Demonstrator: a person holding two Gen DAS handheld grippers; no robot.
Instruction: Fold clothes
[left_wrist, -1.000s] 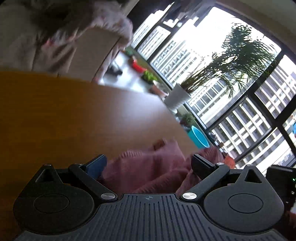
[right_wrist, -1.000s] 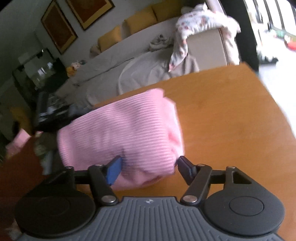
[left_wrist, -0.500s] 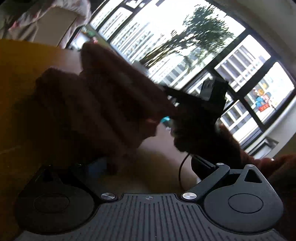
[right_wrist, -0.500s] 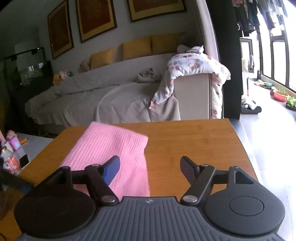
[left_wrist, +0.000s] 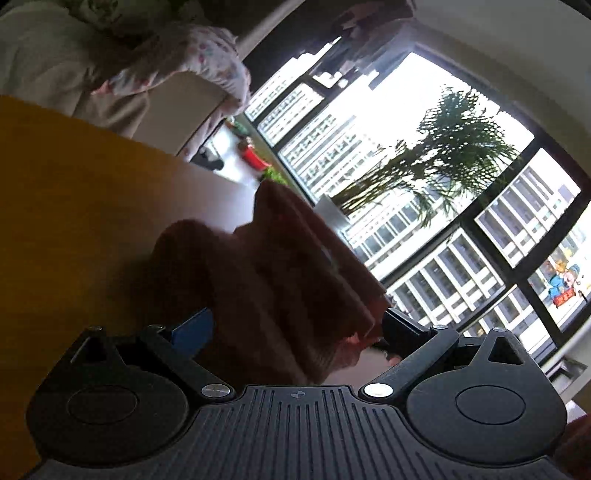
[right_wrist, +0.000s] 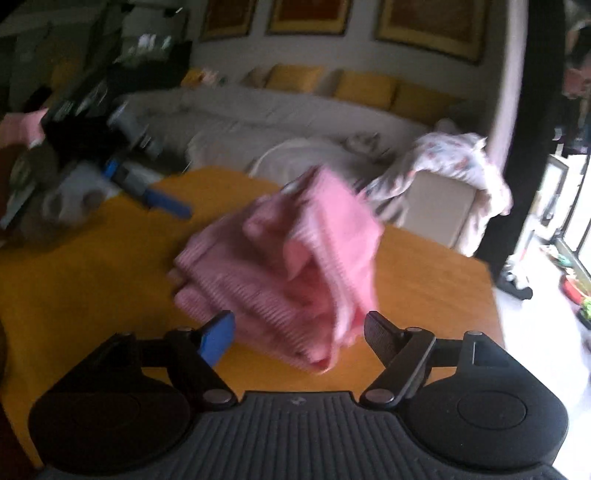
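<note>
Two grippers, both mine. My right gripper (right_wrist: 299, 332) is spread wide with nothing held; one finger has a blue pad, the other a black one. My left gripper (left_wrist: 295, 328) is also wide apart. Cloth bulges between its fingers, but neither pad presses on it as far as I can see.

One garment: a pink sweater (right_wrist: 280, 269), ribbed knit, soft and thick. It sits bunched in a loose heap on the worktop (right_wrist: 74, 280), just ahead of my right gripper and near the middle of the wood. Several stacked layers show at the near edge; one flap stands up, tilted to the right. The right view is blurred, so finer folds are unclear. In the left view the same sweater (left_wrist: 280, 280) is backlit and dark reddish, its layers running in ridges.

The worktop is one smooth slab of yellow-orange wood with a rounded far edge.

My left gripper (right_wrist: 162, 203) shows in the right view at far left, above the worktop, apart from the sweater.

Beyond: one long pale sofa (right_wrist: 295, 122) with yellow cushions, a patterned blanket (right_wrist: 454, 158) draped over its end, three framed pictures on the wall. Through big dark-framed windows (left_wrist: 424, 206), one palm-like plant (left_wrist: 461, 147) and tower blocks.
</note>
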